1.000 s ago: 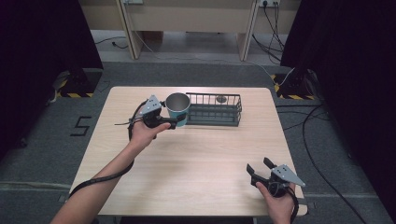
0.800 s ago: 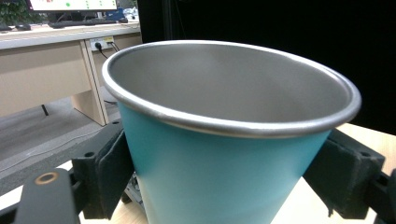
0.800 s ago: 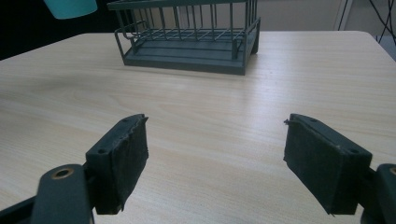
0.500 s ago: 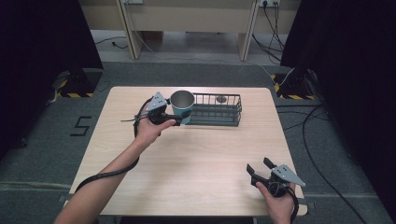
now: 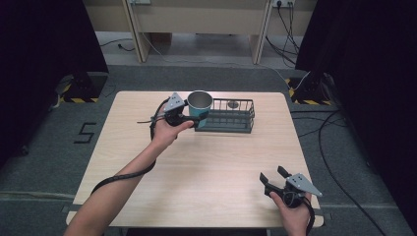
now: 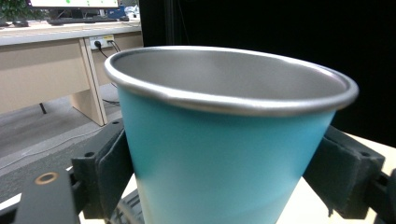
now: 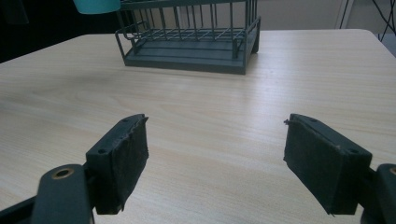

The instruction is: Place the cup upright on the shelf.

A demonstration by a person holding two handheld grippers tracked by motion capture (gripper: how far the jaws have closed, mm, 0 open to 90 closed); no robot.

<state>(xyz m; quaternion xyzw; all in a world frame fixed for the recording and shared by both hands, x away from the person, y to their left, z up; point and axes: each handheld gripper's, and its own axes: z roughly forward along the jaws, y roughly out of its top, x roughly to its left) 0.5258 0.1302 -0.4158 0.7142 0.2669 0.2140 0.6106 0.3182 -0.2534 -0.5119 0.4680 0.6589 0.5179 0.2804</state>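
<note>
Here the left gripper is clamped on the cup, a teal cup with a steel rim, held upright in the air at the left end of the rack; its pads press the cup's two sides. The rack stands at the far middle of the table. Near the front right corner, the right gripper rests with its jaws spread wide, holding nothing.

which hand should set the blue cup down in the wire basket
The left. Its tongs are already clamped on the blue cup, held above the left end of the wire basket. The right tongs are open and empty, near the table's front edge.
</note>
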